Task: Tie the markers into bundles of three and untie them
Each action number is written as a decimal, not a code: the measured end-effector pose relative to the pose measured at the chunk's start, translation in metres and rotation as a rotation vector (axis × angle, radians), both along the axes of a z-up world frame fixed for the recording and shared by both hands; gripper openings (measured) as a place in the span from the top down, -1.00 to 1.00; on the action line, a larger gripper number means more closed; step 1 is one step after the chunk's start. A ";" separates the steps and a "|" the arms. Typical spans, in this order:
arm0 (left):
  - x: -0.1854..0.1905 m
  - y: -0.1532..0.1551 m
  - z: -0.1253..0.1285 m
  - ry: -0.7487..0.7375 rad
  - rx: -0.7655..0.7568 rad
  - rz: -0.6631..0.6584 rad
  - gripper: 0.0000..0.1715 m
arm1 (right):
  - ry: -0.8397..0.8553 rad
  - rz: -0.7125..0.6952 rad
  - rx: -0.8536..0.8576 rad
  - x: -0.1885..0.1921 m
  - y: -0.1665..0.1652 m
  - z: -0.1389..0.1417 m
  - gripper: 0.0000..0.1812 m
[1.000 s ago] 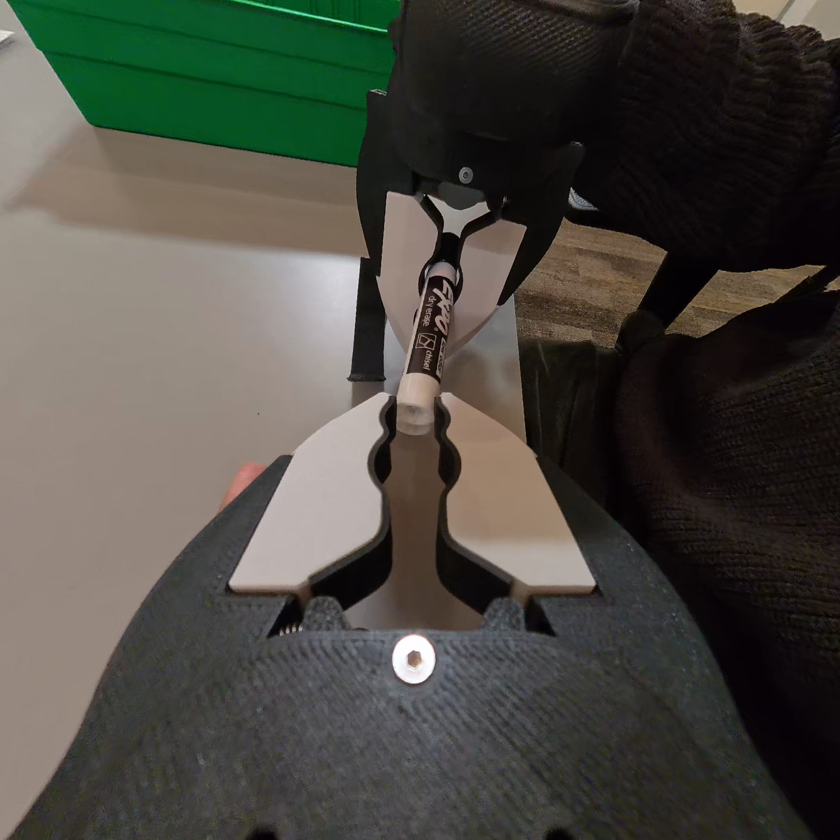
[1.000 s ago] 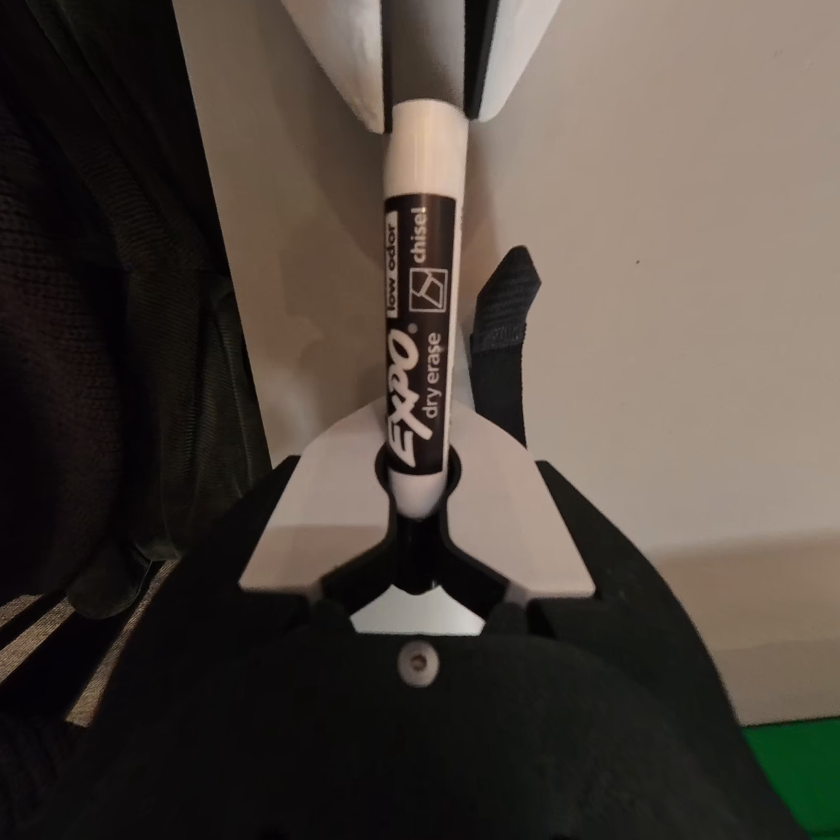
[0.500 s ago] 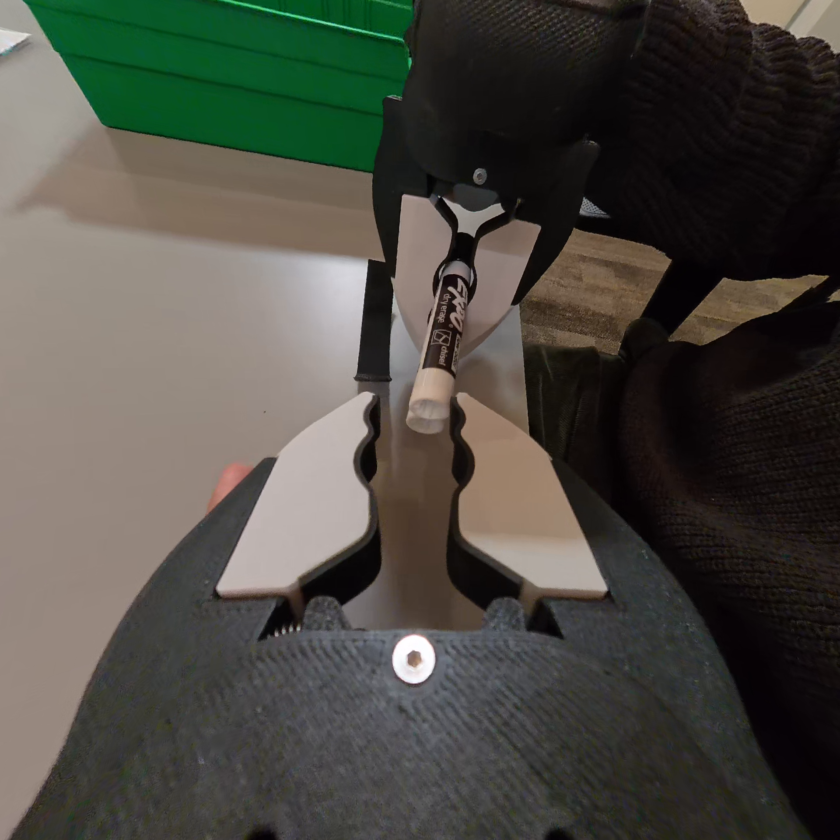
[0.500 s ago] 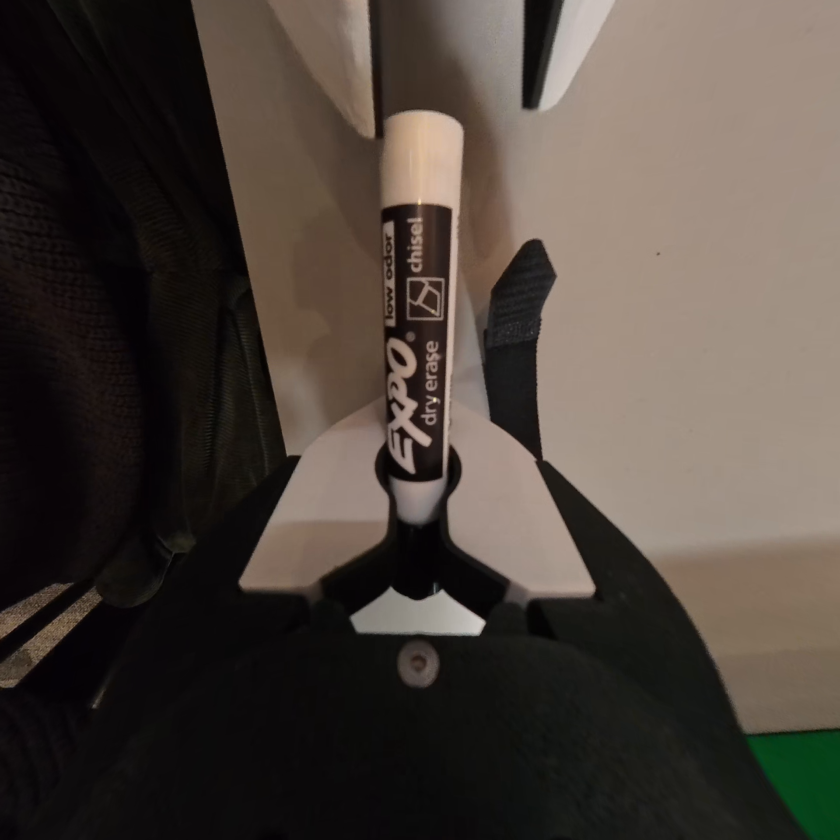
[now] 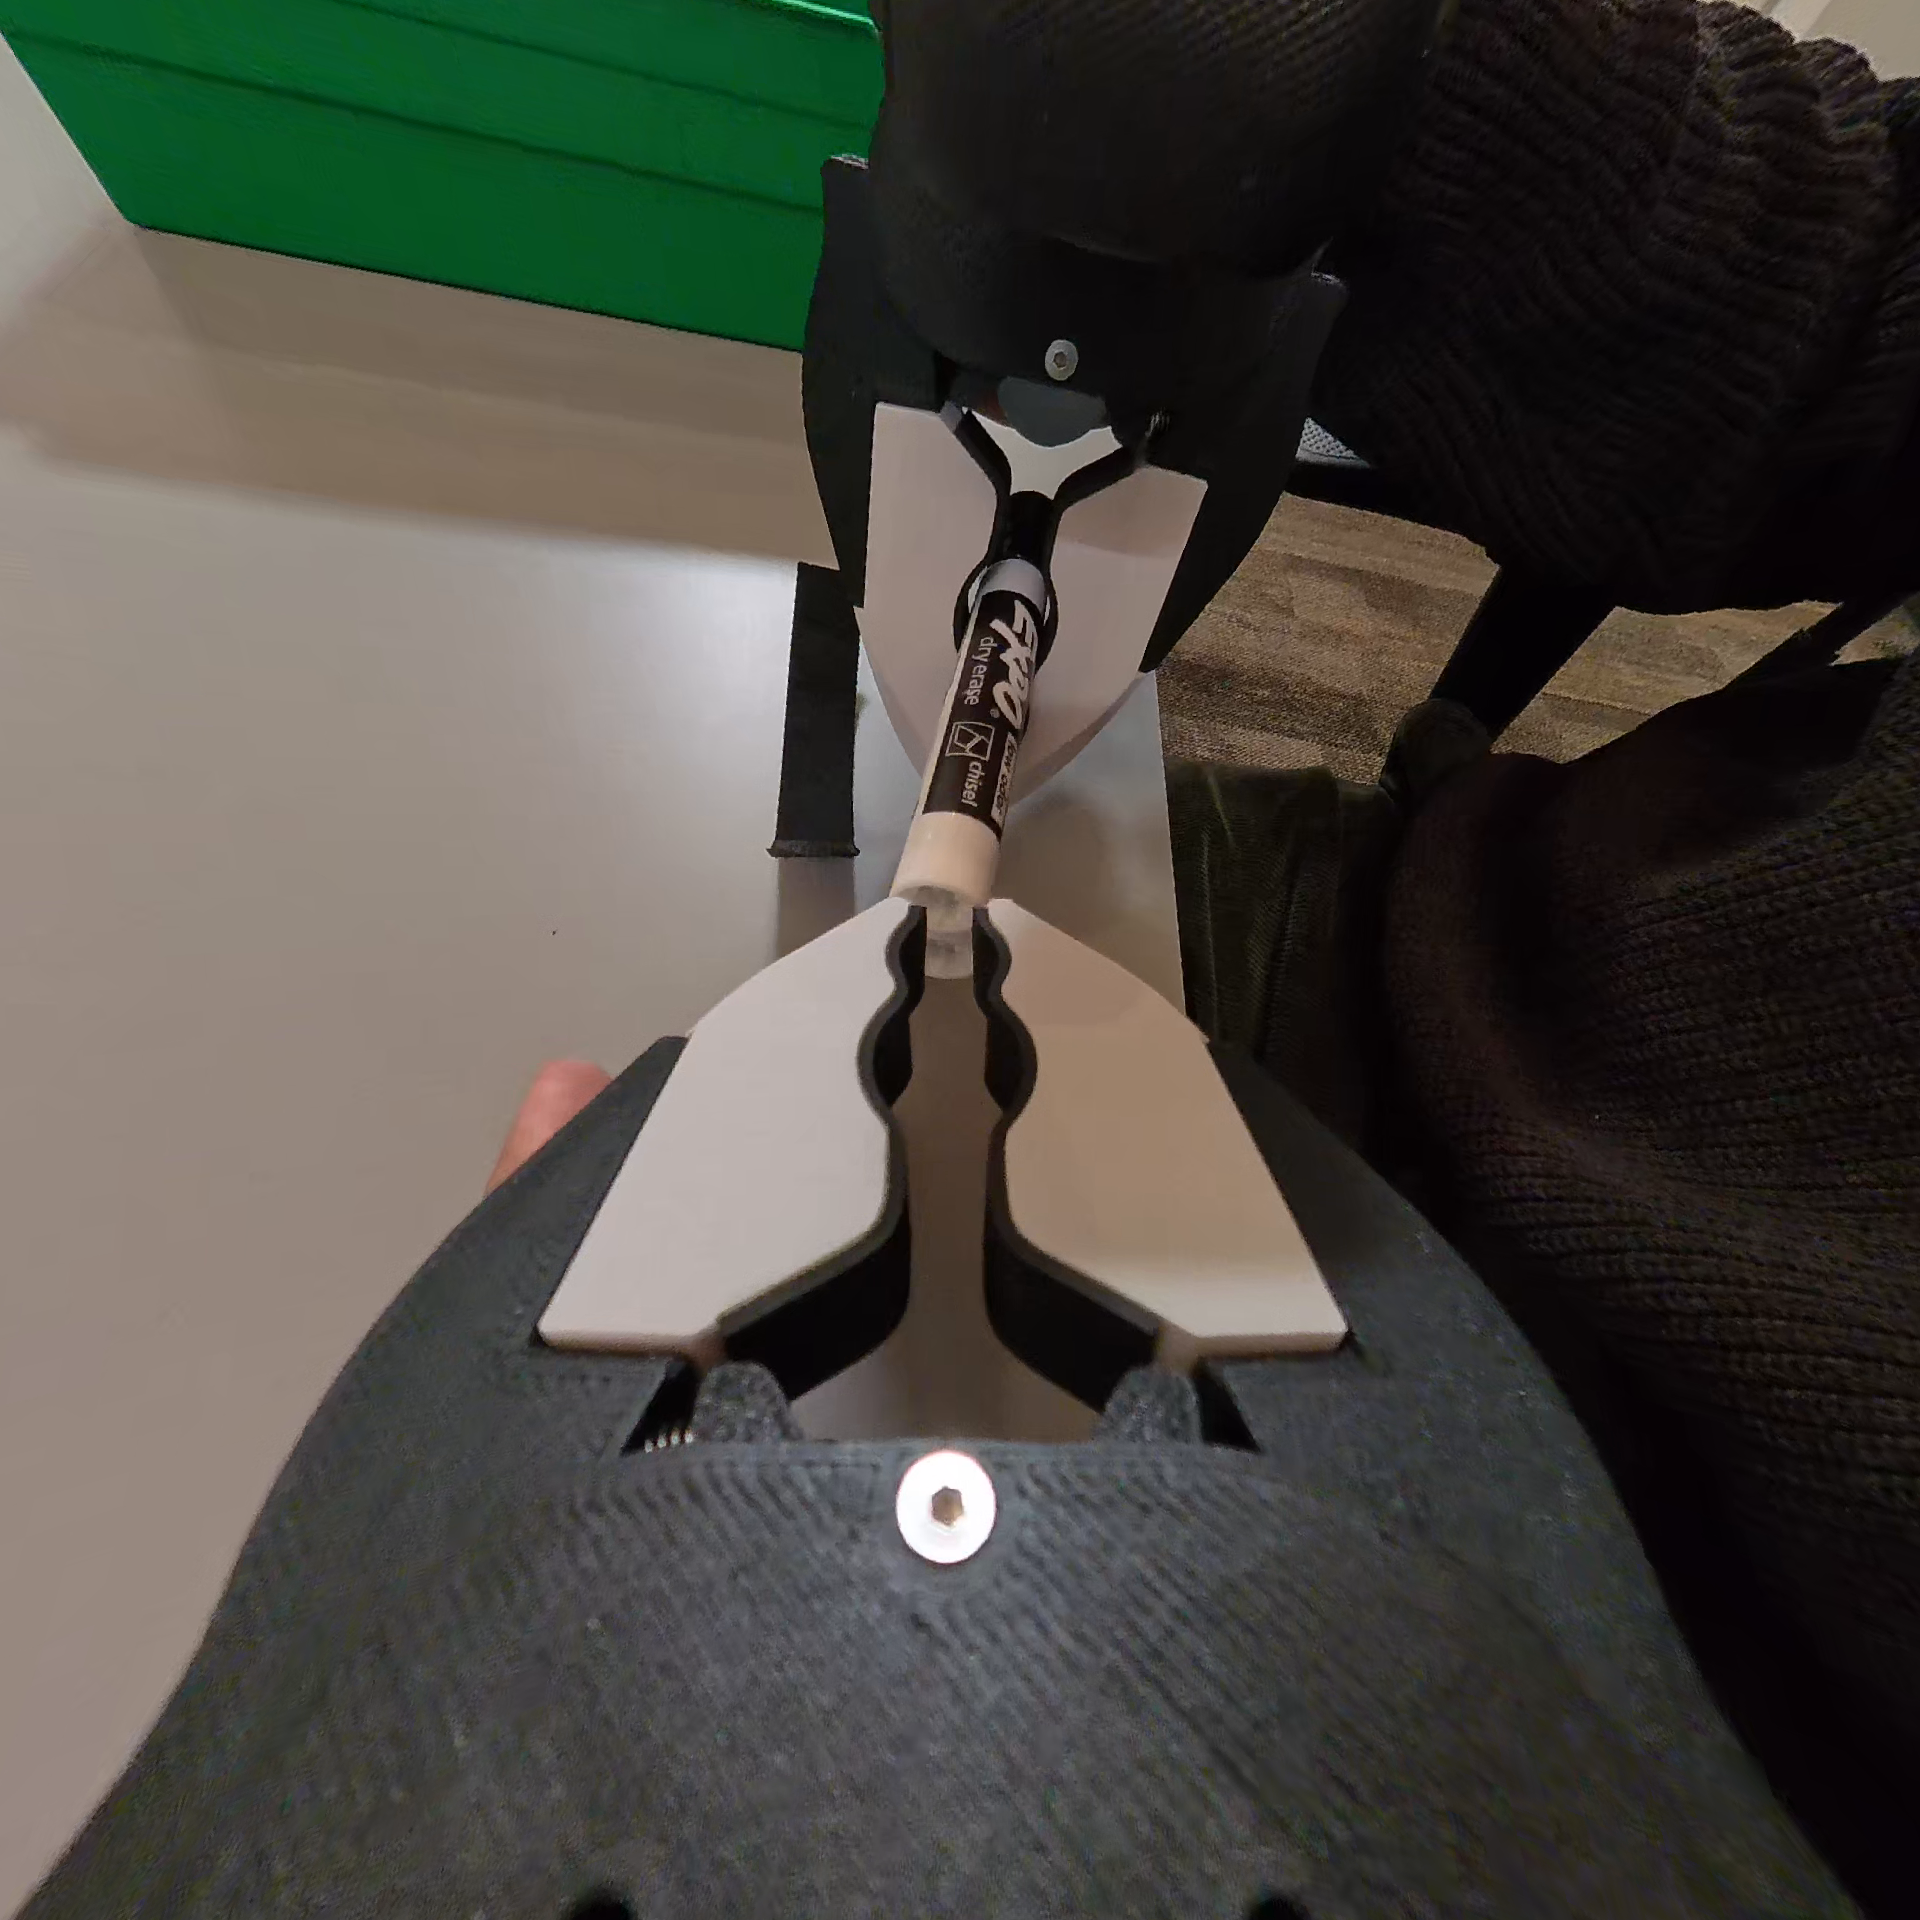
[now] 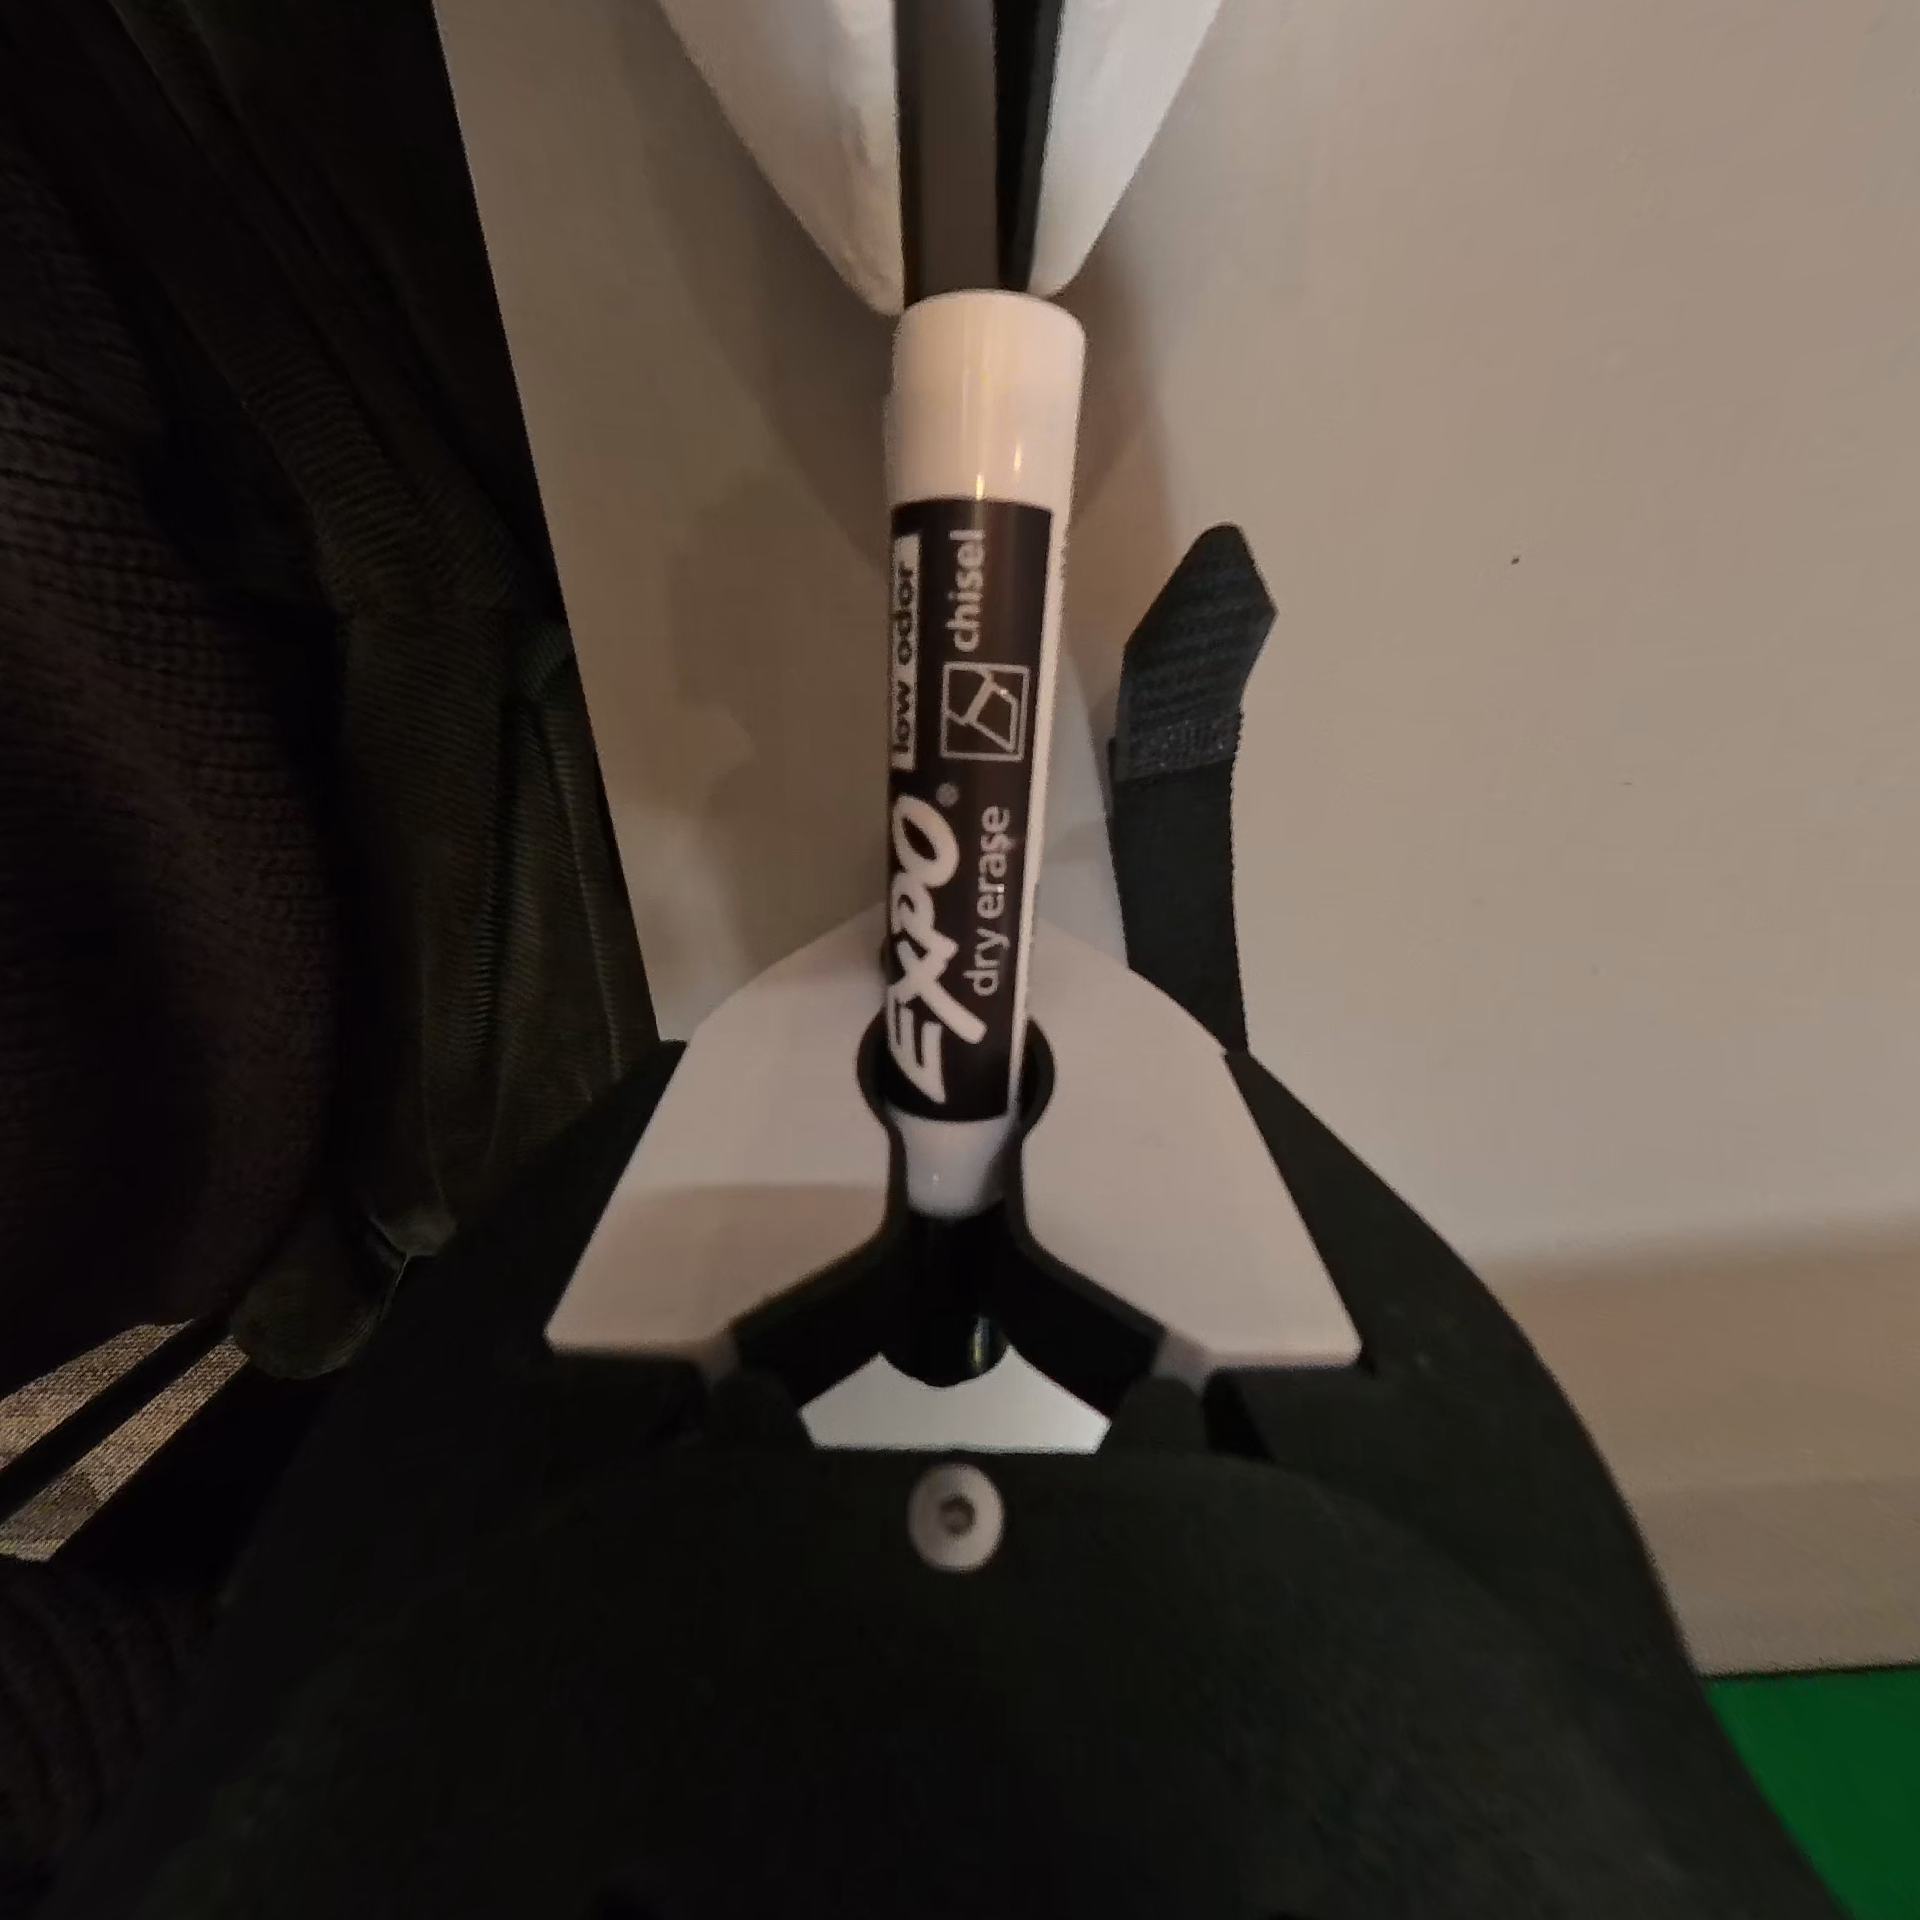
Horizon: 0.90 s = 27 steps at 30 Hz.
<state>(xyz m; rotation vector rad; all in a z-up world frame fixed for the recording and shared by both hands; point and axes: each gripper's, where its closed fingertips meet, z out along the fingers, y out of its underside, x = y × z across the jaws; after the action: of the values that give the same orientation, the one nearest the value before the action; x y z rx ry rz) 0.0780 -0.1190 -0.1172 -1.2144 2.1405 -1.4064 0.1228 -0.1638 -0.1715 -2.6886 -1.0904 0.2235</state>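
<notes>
A black-labelled dry-erase marker (image 5: pixel 977 717) with a white body is held in the air between my two grippers, above the table's near edge. My right gripper (image 6: pixel 966 966) is shut on its cap end, and it also shows at the top of the left wrist view (image 5: pixel 977 774). My left gripper (image 5: pixel 945 920) is shut on the marker's white back end, and its white fingertips (image 6: pixel 862 187) show at the top of the right wrist view. A black strap (image 5: pixel 816 717) lies flat on the table beside the marker (image 6: pixel 966 727); it shows in the right wrist view (image 6: pixel 1184 748) too.
A green bin (image 5: pixel 468 135) stands at the back of the beige table (image 5: pixel 312 727). The table edge runs just right of the marker, with carpet floor (image 5: pixel 1351 623) beyond. A person's dark knitted sleeve (image 5: pixel 1662 1039) fills the right side. The grippers' ends are close to 9 centimeters from one another.
Half a second ago my left gripper was open and off the marker's white end. Now it has closed on that end again. My right gripper kept its hold throughout.
</notes>
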 end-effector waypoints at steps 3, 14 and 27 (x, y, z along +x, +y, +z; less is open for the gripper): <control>0.000 0.000 -0.001 0.003 0.002 -0.002 0.90 | -0.001 0.000 -0.003 0.000 0.000 -0.001 0.84; 0.001 0.005 0.000 -0.005 0.008 0.019 0.71 | 0.001 -0.005 0.001 0.001 0.000 0.000 0.85; 0.014 0.019 -0.002 -0.028 0.006 0.131 0.42 | 0.043 -0.115 -0.010 0.024 -0.007 0.011 0.84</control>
<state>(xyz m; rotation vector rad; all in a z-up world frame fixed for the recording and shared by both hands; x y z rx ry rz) 0.0919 -0.1004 -0.1189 -1.2991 2.0060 -1.3531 0.1473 -0.1712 -0.1605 -2.7312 -0.9220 0.2667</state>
